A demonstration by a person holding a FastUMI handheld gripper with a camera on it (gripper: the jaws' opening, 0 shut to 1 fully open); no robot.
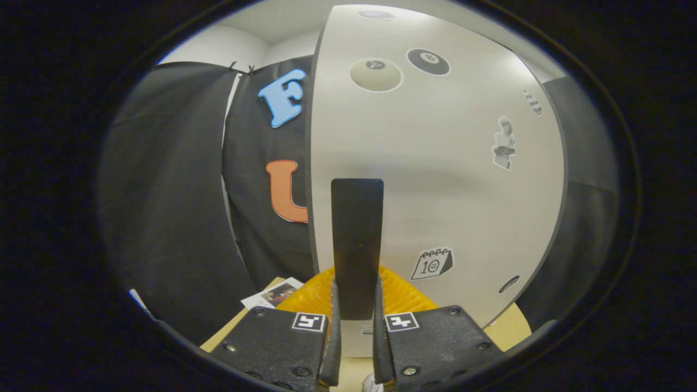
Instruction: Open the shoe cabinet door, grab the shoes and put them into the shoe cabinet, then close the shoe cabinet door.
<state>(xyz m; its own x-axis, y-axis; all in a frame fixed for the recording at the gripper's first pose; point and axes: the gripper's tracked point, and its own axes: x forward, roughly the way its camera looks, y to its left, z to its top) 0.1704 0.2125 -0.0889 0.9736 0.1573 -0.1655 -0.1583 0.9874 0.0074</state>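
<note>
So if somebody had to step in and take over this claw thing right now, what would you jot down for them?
Claw: its two fingers are closed on the black handle of the shoe cabinet door, one finger on each side.
Door: white, with stickers, right in front of the claw; whether it has started to swing open I cannot tell.
Shoes: something yellow and ribbed lies just beyond the fingers, low by the door; I cannot tell what it is.
Done: handle gripped.
Left: get the shoes inside, then shut the door.

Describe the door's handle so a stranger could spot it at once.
Find the pale, sticker-dotted cabinet door. Low on it stands a black handle, a tall flat bar whose lower end sits between the gripper fingers. Unlike the small stickers, it is plain, long and upright.
</note>
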